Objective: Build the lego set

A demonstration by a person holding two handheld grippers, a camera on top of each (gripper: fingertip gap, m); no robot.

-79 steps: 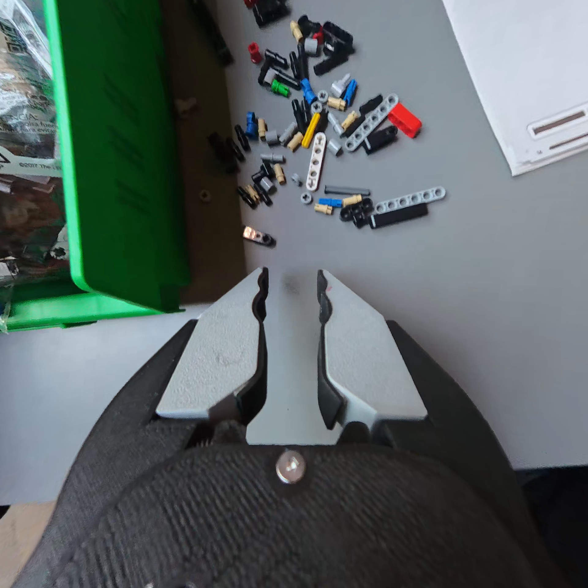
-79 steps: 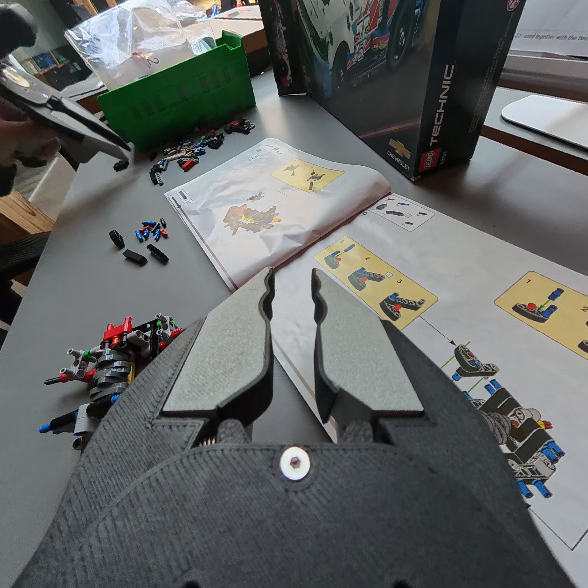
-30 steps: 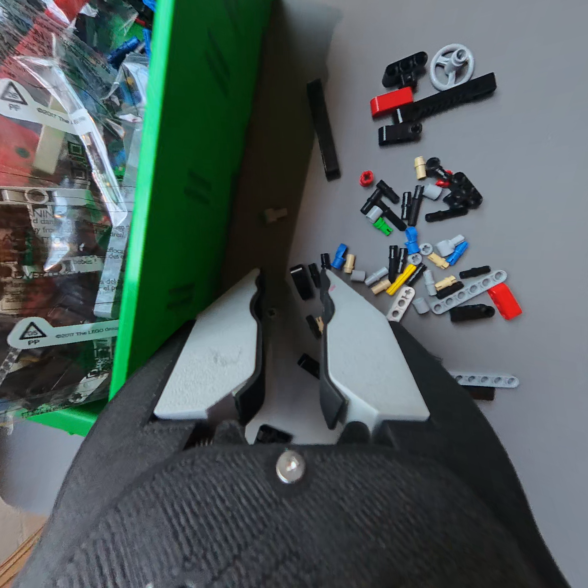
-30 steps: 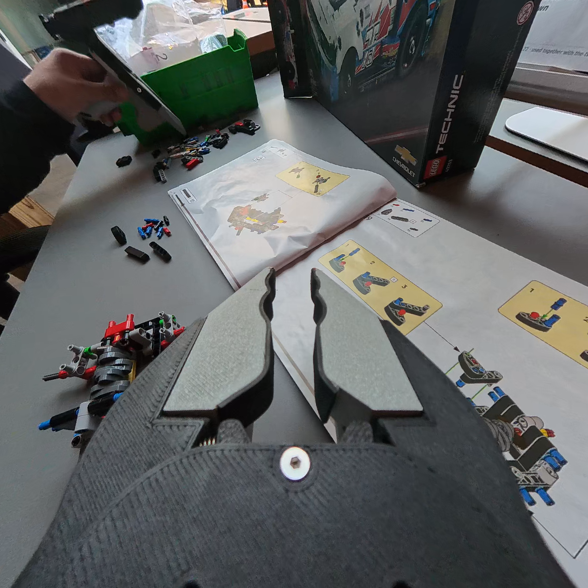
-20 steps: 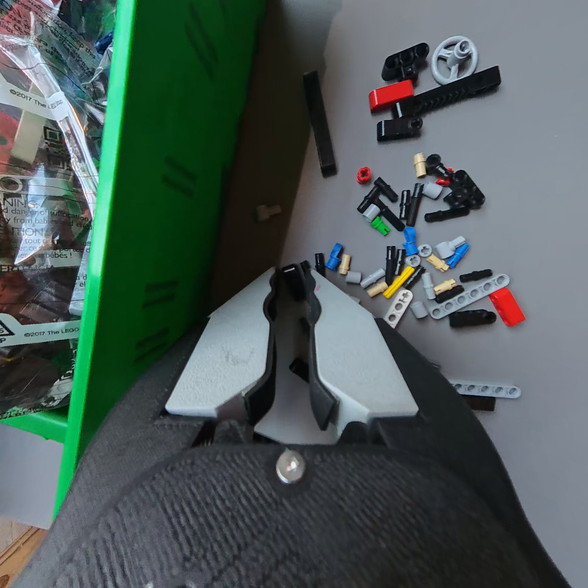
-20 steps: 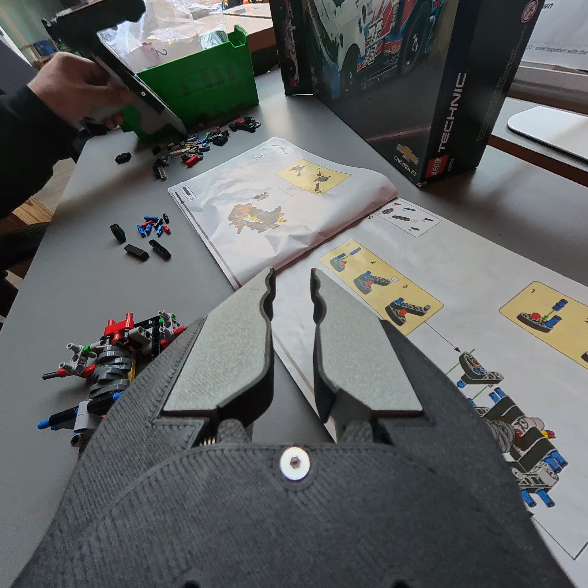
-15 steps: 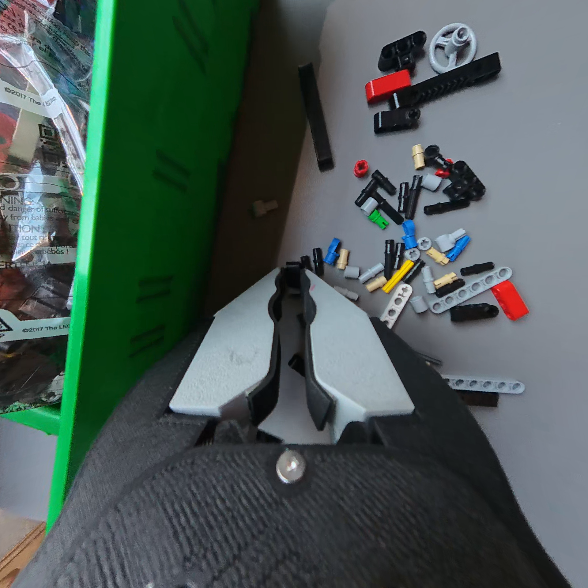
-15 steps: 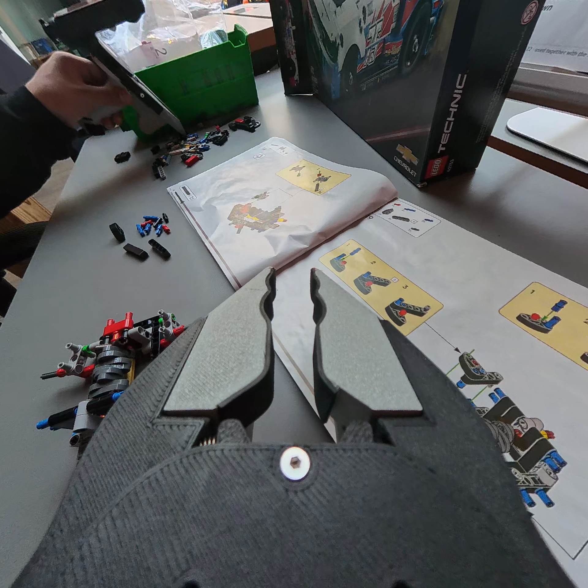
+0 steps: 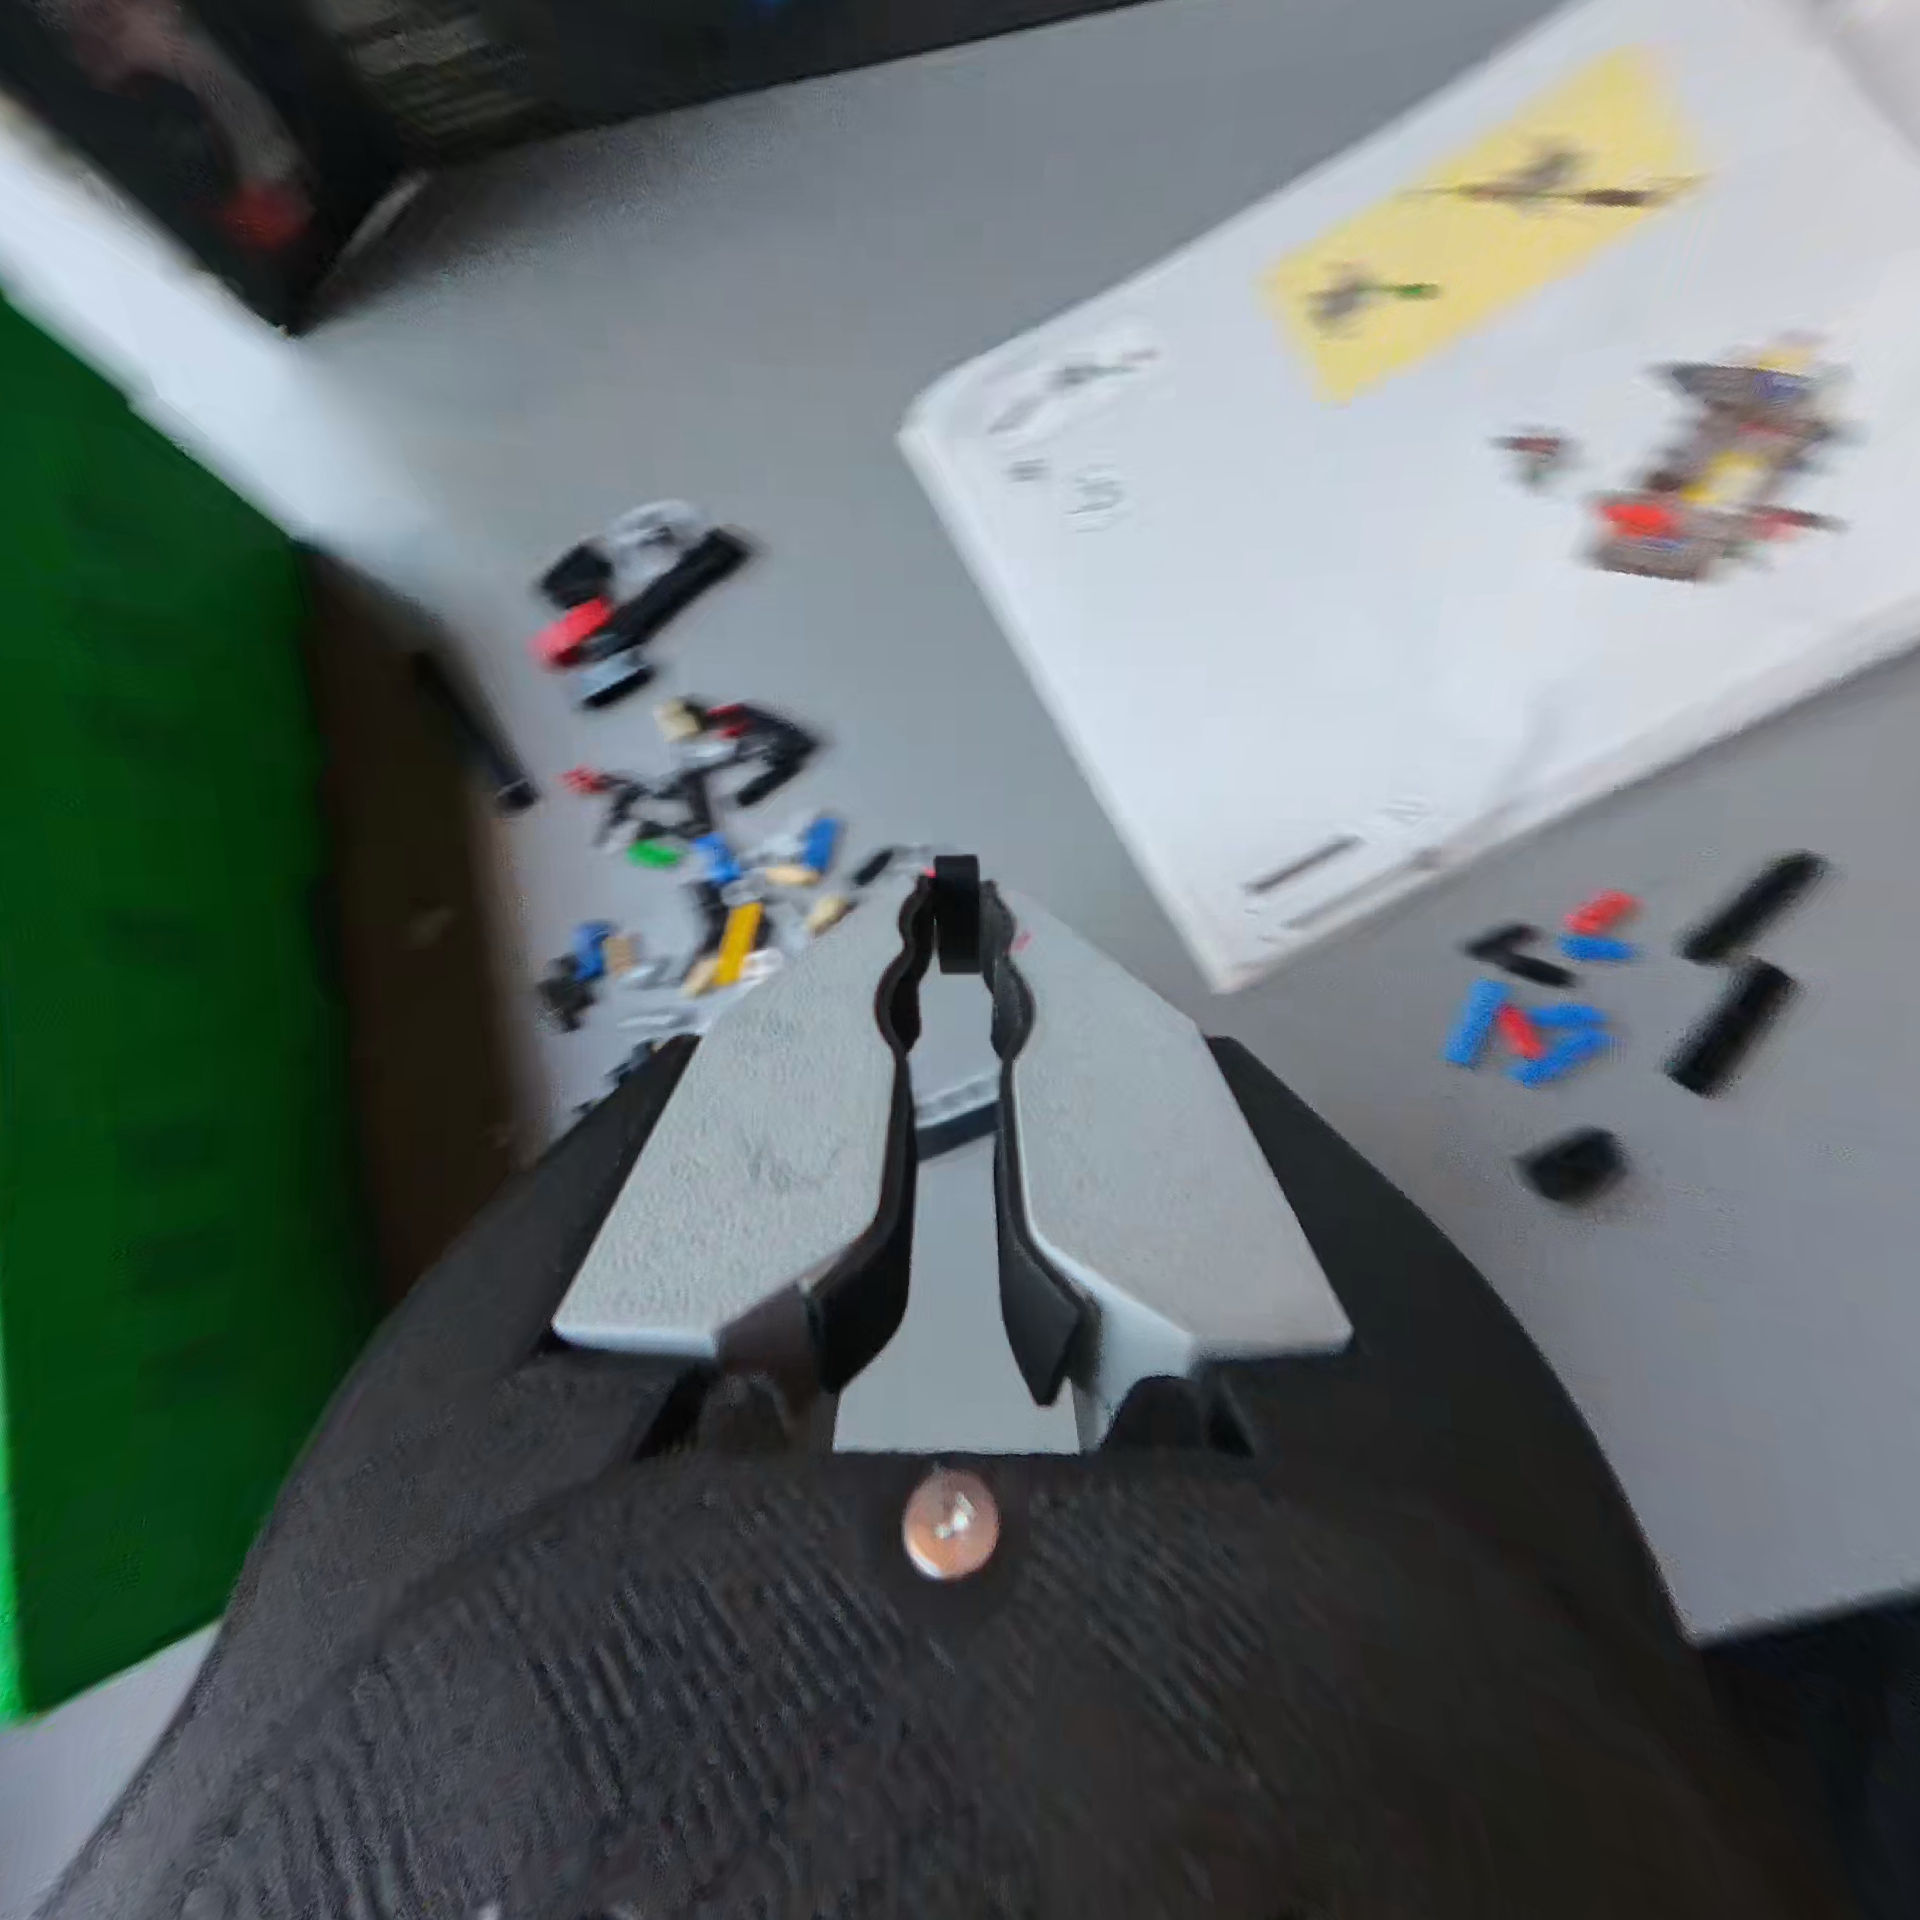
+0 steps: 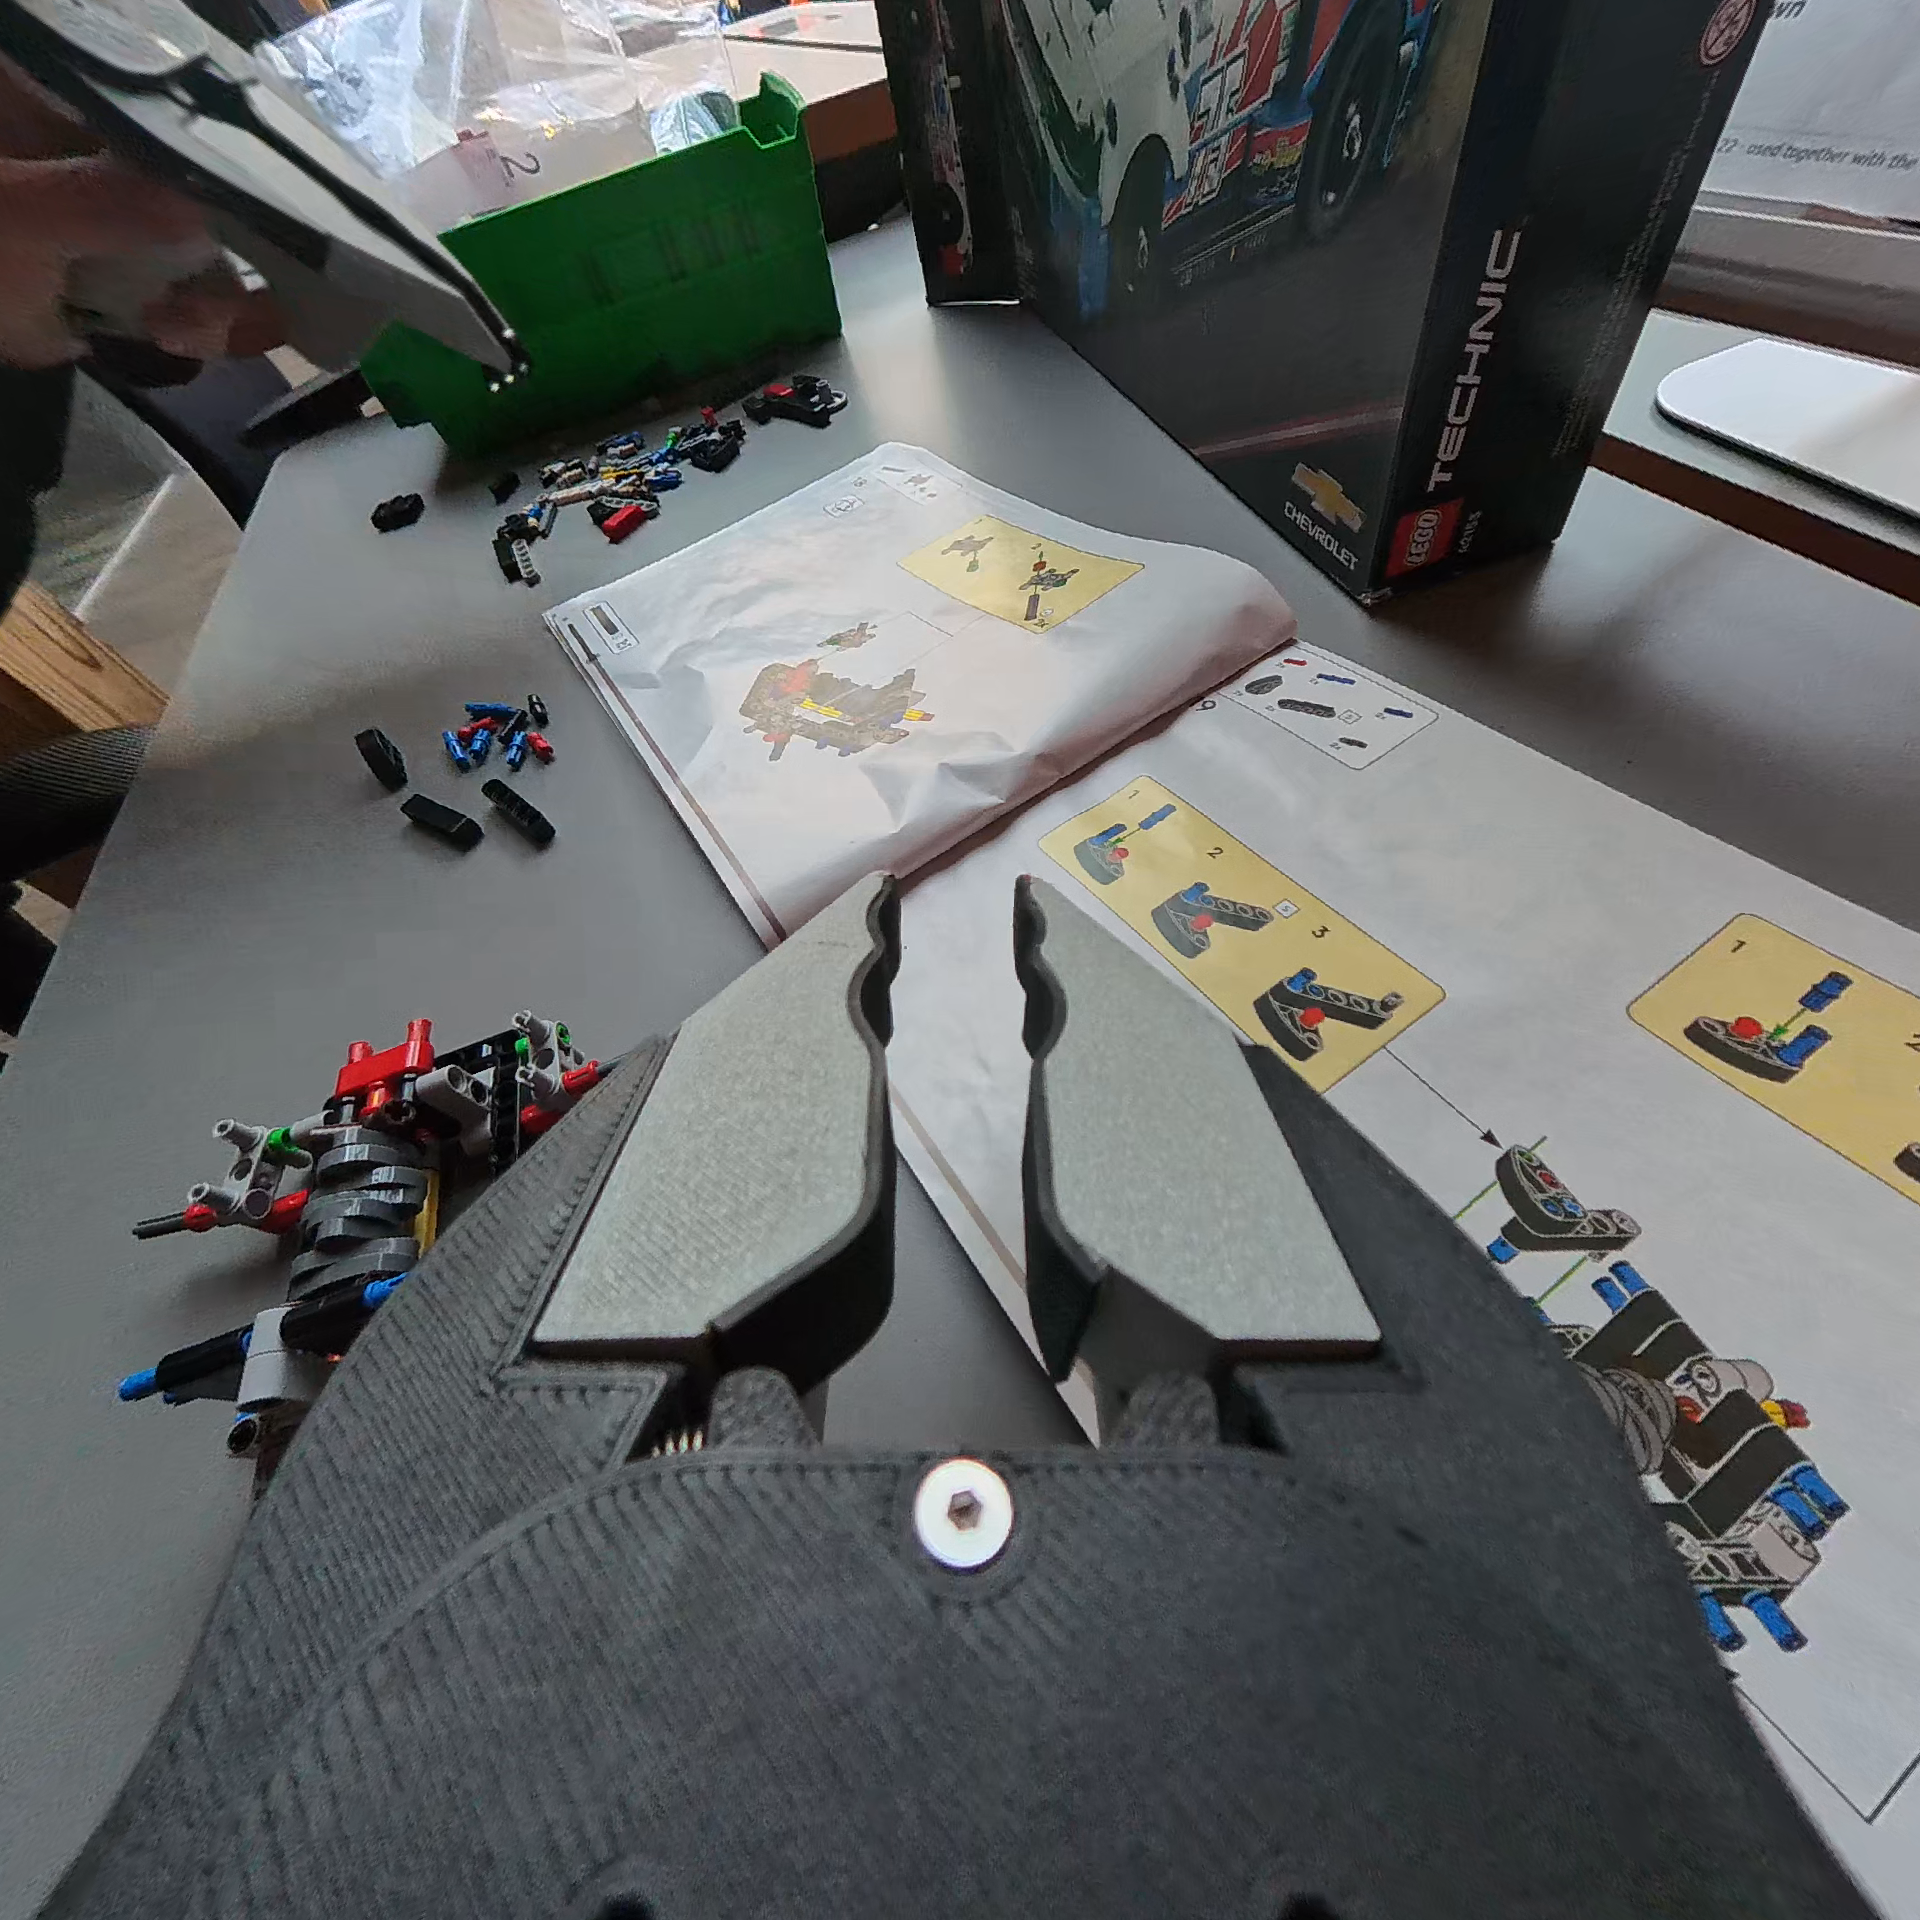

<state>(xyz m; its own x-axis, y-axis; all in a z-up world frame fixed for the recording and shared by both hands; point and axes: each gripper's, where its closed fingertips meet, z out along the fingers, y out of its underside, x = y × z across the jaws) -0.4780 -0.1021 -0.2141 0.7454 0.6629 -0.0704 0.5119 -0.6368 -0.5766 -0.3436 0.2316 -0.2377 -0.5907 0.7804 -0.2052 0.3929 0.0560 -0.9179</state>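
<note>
a small black lego piece [image 9: 955, 912] — blocky, matte — is pinched at the tips of the left gripper [image 9: 954, 914], above the grey table [image 9: 1299, 1226]. the right gripper [image 10: 956, 914], ribbed and dark, is held empty, jaws parted, over the glossy instruction booklet [image 10: 935, 665] — the half-built model [image 10: 364, 1174] sits beside it.

The left gripper [image 9: 954, 914] pinches a small black Lego piece [image 9: 956, 912] at its jaws' tips, above the grey surface [image 9: 727, 312]. At ten o'clock lies a blurred pile of loose pieces [image 9: 686, 831] beside a green bin [image 9: 145, 935]; at one o'clock, an open instruction booklet [image 9: 1403, 520].
</note>
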